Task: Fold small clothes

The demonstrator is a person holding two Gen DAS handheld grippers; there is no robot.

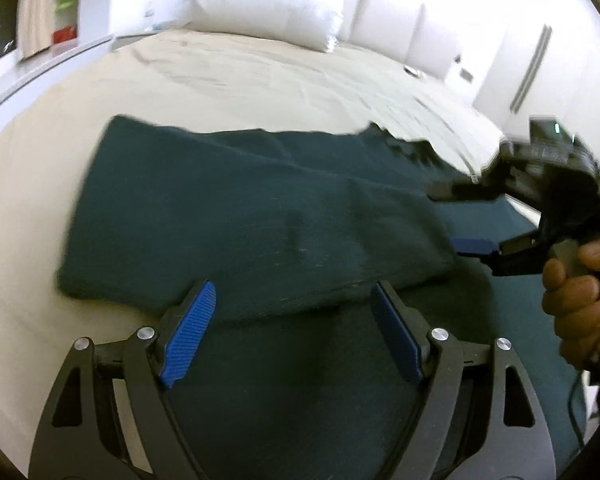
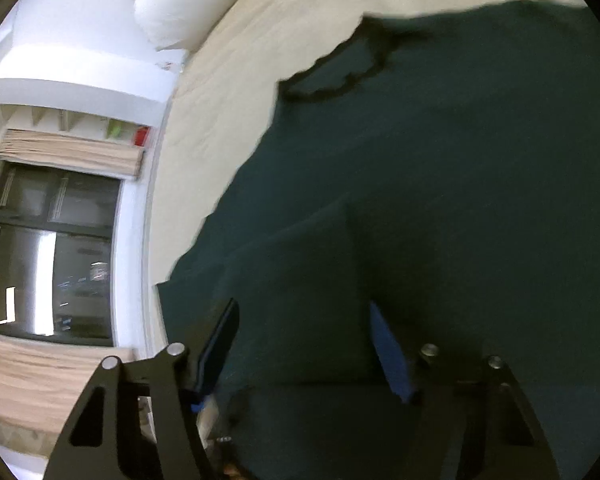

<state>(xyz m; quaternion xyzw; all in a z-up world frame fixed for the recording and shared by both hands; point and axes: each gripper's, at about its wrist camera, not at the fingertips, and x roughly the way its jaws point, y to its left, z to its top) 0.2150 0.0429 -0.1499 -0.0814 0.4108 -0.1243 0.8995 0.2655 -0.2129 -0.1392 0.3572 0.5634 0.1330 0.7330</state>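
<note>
On the cream bed sheet (image 1: 228, 80) our dark green garment (image 1: 236, 208) lies spread out, one flap folded over its middle. From the left wrist view, our left claw (image 1: 292, 320) hovers spread wide over the near edge of the fold, pinching nothing. Our right claw (image 1: 456, 220) reaches in from the right, fingers apart, gripped by our right hand (image 1: 580, 296). A white pillow (image 1: 268, 4) sits at the far end. From the right wrist view, the right claw (image 2: 304, 340) is spread above the garment (image 2: 460, 200), beside a dark window (image 2: 52, 252).
</note>
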